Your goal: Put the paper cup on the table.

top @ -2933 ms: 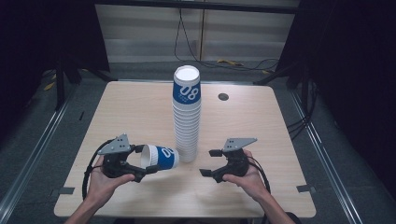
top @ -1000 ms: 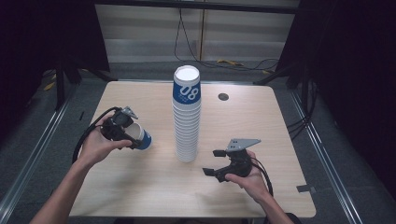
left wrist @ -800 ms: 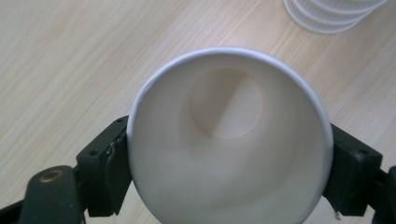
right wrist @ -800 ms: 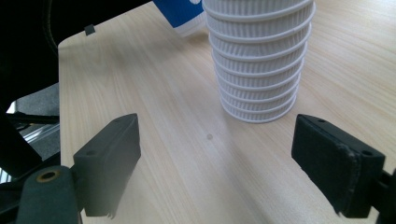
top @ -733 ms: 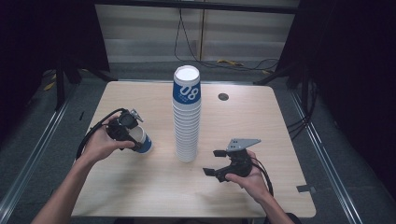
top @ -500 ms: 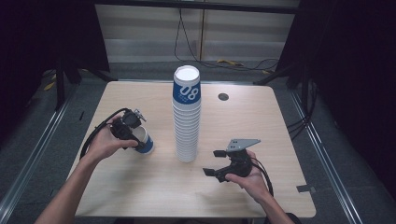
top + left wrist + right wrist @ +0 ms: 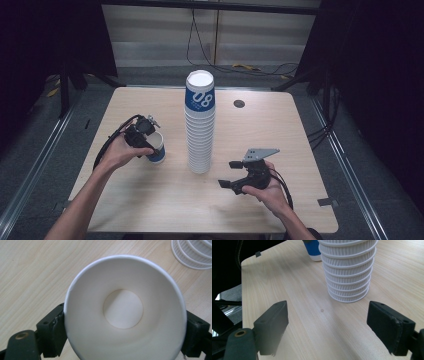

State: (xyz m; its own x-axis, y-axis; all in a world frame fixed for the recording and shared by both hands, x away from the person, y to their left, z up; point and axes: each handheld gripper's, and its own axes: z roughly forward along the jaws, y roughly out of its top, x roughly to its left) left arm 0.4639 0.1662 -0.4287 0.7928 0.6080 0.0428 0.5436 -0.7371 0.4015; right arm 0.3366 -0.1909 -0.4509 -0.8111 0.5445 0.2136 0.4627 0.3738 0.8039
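A tall stack of white and blue paper cups stands upside down at the table's middle, its ribbed rims close ahead in the right gripper view. My left gripper is shut on a single blue and white cup, upright on the table left of the stack. Its white inside faces the left gripper view, with a black jaw on each side of the wall. My right gripper rests near the front right of the stack, jaws wide apart with bare table between them.
A small dark round hole marks the table's far right part. Cables trail from both grippers. The light wooden table ends in dark floor and metal rails on both sides.
The left hand carried the cup from the front of the table out to the left, turned it upright and brought it down beside the stack. The right gripper stayed still.
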